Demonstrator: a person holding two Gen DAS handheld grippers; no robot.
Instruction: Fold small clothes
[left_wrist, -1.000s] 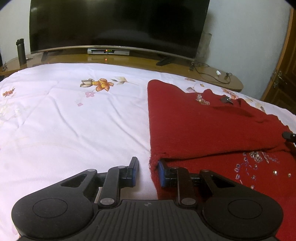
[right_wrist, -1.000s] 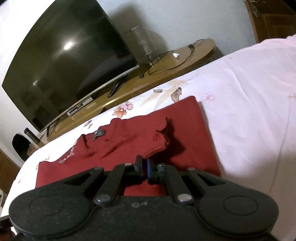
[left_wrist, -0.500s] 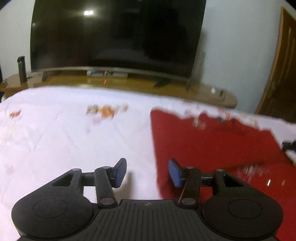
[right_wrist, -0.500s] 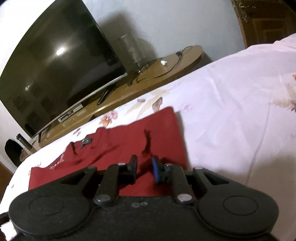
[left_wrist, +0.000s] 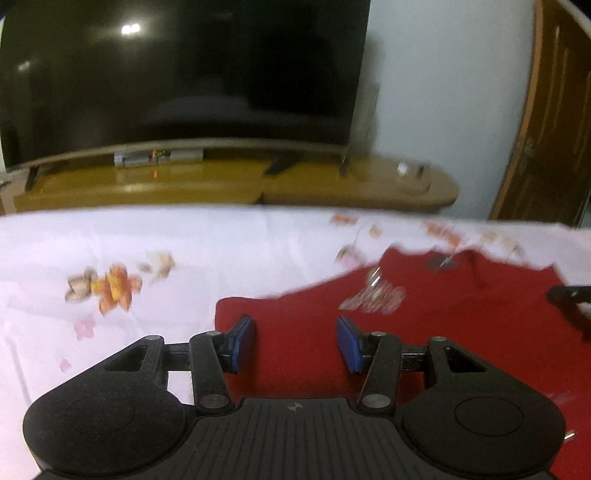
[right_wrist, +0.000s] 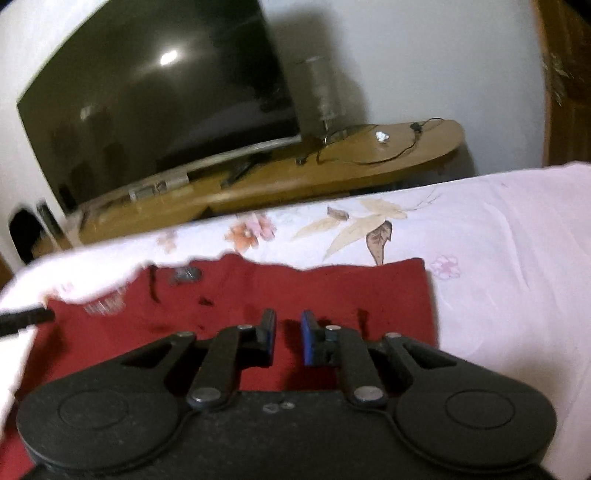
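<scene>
A red knitted garment (left_wrist: 443, 332) with beaded trim lies flat on the flowered white bedsheet (left_wrist: 147, 251). My left gripper (left_wrist: 295, 343) hovers over the garment's left part, open, with nothing between its blue pads. In the right wrist view the same garment (right_wrist: 332, 284) spreads under my right gripper (right_wrist: 288, 336). Its jaws are closing, a narrow gap still shows between them, and no cloth is in it. Each gripper's black tip shows at the edge of the other's view, the right one (left_wrist: 569, 295) and the left one (right_wrist: 22, 317).
Beyond the bed's far edge stands a low wooden TV bench (left_wrist: 258, 184) with a large dark television (left_wrist: 184, 74), a set-top box (left_wrist: 155, 157), a glass vase (right_wrist: 317, 96) and a cable (right_wrist: 369, 155). A wooden door (left_wrist: 546, 129) is at the right.
The left gripper let go of the garment's edge, opened wide and moved right over the cloth. The right gripper released the folded sleeve, which now lies flat, and rolled more level.
</scene>
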